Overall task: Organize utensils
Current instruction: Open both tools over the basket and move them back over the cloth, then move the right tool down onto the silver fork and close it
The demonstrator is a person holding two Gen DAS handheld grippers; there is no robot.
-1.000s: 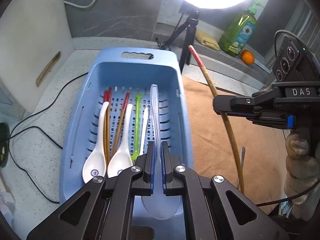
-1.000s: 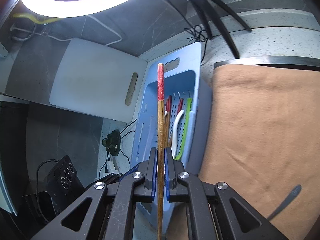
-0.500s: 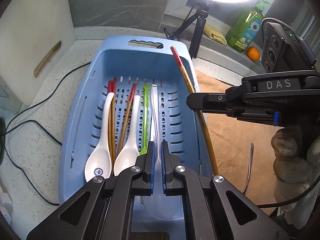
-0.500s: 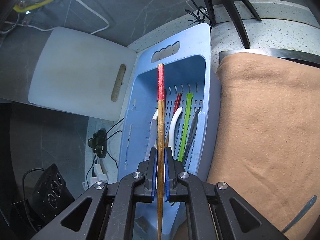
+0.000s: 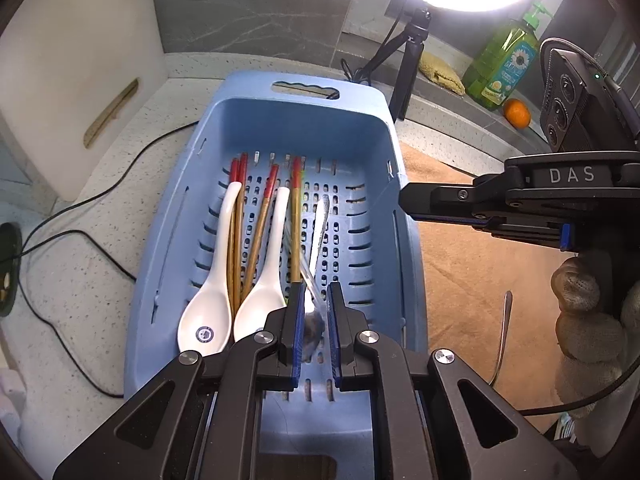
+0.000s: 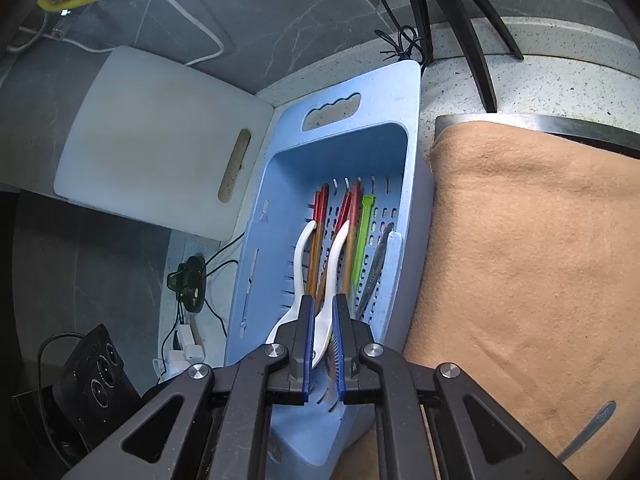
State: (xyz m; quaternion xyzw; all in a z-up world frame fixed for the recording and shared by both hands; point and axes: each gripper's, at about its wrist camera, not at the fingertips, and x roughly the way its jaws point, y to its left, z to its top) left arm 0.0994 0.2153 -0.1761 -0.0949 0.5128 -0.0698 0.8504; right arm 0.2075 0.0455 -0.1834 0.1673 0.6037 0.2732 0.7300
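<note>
The blue perforated basket (image 5: 276, 128) fills the middle of my left wrist view, with a brown towel (image 6: 528, 248) along its right side. Inside lie two white ceramic spoons (image 5: 218, 272), several red-tipped wooden chopsticks (image 5: 296, 216) (one crossing the rest), a green utensil (image 6: 363, 236) and a clear plastic spoon (image 5: 318, 236). My left gripper (image 5: 313, 332) is parted, straddling that clear spoon. My right gripper (image 6: 321, 348), lower centre, is parted and empty above the basket.
</note>
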